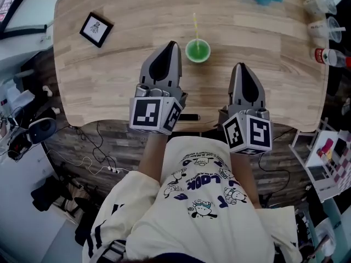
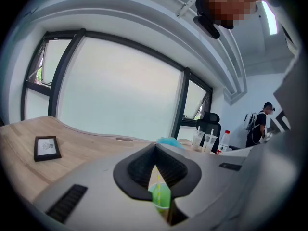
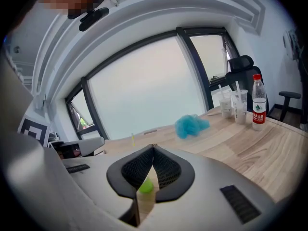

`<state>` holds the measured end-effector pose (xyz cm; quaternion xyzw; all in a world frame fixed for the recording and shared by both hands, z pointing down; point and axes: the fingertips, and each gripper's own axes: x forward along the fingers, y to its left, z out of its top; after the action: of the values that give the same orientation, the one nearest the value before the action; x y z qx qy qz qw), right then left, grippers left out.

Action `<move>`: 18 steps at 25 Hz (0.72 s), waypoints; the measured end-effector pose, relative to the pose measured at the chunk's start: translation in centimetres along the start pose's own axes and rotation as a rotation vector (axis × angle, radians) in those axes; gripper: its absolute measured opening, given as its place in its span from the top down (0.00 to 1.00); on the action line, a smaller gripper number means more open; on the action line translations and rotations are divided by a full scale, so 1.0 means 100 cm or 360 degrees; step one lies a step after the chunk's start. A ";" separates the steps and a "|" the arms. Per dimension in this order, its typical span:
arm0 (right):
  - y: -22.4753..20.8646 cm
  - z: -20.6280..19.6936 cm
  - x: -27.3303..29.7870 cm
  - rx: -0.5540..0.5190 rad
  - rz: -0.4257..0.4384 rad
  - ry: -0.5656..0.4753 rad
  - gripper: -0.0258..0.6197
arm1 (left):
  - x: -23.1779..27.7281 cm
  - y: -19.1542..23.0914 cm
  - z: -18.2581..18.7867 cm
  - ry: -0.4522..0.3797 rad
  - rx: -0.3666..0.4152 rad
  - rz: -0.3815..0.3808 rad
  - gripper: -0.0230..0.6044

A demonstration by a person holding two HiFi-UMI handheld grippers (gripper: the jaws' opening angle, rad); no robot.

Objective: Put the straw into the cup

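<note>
Head view looks down on a wooden tabletop (image 1: 109, 75). The left gripper (image 1: 171, 44) and right gripper (image 1: 239, 66) hang over its near edge, each with its fingers pressed together and nothing between them. A green cup (image 1: 198, 51) stands between the two, just beside the left gripper's tip. A yellow straw (image 1: 195, 26) stands inside the cup.

We find the right tongs (image 3: 153, 147) with both black-padded jaws closed tip to tip and nothing gripped between them. A round green cup (image 3: 146, 186) shows through the opening below the tips. The tip of a thin yellow straw (image 3: 133, 138) shows above the left jaw. Farther along the light wooden tabletop (image 3: 250, 148) are a fluffy blue bundle (image 3: 191, 125), clear plastic cups (image 3: 233, 104) and a red-capped clear bottle (image 3: 259, 102).
</note>
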<state>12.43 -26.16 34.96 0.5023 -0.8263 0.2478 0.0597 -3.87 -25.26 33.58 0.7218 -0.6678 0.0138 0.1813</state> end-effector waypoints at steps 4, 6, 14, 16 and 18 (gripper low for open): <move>0.015 0.011 0.005 -0.0046 0.0075 -0.0031 0.97 | -0.011 0.005 0.004 -0.0030 -0.0001 0.0063 0.92; 0.023 0.014 0.006 -0.0068 0.0113 -0.0041 0.97 | -0.017 0.005 0.007 -0.0044 0.0002 0.0083 0.92; 0.061 0.025 0.012 -0.0159 0.0239 -0.0062 0.97 | -0.039 0.021 0.021 -0.0105 -0.0008 0.0162 0.92; 0.067 0.026 0.013 -0.0180 0.0257 -0.0062 0.97 | -0.042 0.023 0.023 -0.0118 -0.0011 0.0183 0.92; 0.072 0.026 0.013 -0.0204 0.0267 -0.0062 0.97 | -0.045 0.024 0.024 -0.0123 -0.0015 0.0197 0.92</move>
<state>6.04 -25.77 30.62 0.4312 -0.8806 0.1888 0.0546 -7.25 -21.72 30.78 0.6783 -0.7177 -0.0061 0.1575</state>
